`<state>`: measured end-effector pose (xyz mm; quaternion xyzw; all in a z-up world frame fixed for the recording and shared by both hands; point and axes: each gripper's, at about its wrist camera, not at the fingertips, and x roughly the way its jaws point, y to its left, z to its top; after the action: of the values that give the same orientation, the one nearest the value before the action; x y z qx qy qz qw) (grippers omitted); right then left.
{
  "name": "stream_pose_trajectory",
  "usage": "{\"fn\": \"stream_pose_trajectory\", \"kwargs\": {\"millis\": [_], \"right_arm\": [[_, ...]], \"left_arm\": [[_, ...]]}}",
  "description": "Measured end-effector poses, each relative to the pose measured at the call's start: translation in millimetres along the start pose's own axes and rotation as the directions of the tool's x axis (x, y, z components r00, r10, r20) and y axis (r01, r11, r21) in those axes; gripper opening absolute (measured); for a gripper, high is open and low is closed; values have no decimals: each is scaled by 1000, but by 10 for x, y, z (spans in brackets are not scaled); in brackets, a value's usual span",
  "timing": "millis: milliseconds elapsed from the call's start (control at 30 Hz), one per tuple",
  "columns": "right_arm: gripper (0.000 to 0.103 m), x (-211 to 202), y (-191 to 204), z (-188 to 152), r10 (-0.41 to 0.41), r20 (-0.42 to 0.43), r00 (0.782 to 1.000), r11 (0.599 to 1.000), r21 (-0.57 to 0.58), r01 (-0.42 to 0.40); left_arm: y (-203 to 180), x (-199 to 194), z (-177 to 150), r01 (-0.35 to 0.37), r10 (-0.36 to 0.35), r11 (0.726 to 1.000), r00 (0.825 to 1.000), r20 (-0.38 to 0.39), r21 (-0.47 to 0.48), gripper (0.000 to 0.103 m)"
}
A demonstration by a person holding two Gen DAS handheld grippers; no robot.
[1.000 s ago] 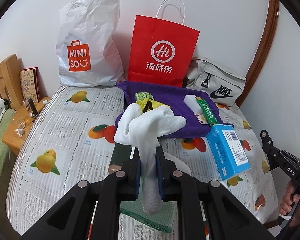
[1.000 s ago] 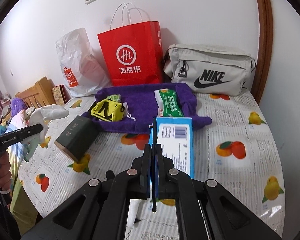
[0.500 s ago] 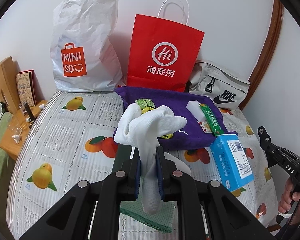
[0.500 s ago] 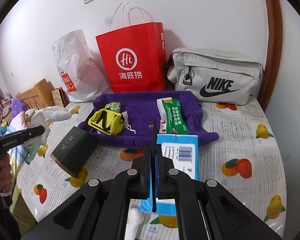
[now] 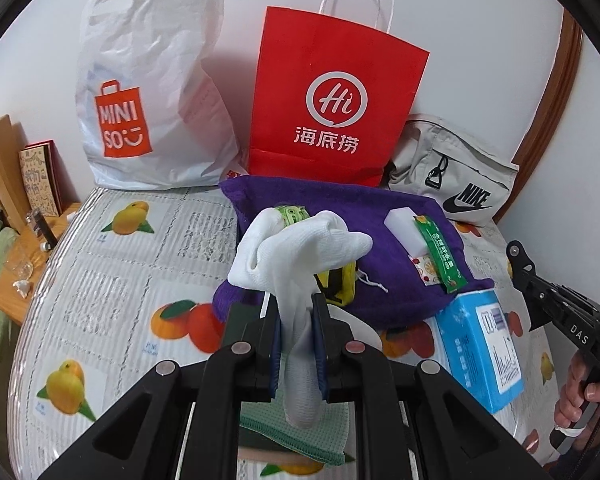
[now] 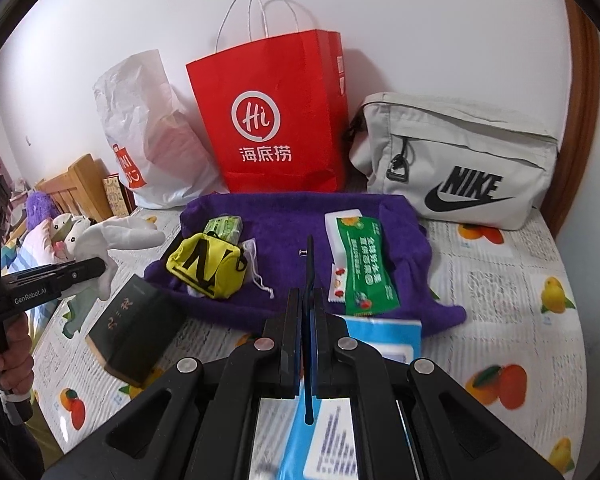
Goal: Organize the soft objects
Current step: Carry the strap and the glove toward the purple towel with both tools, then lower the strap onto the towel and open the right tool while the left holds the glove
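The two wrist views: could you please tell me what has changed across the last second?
Both claws have advanced toward the purple towel and the bags, which now loom larger. The left claw still grips the white glove; the right claw still pinches the blue packet. Nothing was released, and the items on the towel are unmoved.

The white glove (image 5: 300, 248) hid most of the yellow pouch (image 5: 342, 286) in the left wrist view. The green cloth (image 5: 296, 434) lay largely behind the left gripper (image 5: 297, 312) at six o'clock. In the right wrist view the blue box (image 6: 384, 334) was blurred and cut off low down, its print unreadable. The hand (image 5: 580, 390) at four o'clock ran off the edge
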<state>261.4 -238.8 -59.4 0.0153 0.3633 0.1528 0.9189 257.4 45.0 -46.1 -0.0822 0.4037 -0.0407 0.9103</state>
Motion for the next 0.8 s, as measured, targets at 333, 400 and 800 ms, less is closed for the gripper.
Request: {"fn": "stream_pose_trajectory", "kwargs": {"millis": [333,400,800], "right_arm": [[4,504,-37,201,25,-39,999,999,-23,-26],[3,587,-49,214,23,-50,998,999,-25,-25],[3,1105,-188,427,77,-126,989,997,-1,-78]], "left_arm": [[-46,351,202,6,-6,1000,1000,-17,0,14],[-39,422,232,6,-6,1000,1000,-24,-4,14],[-80,783,440,5,-5,1000,999,-49,-9,14]]}}
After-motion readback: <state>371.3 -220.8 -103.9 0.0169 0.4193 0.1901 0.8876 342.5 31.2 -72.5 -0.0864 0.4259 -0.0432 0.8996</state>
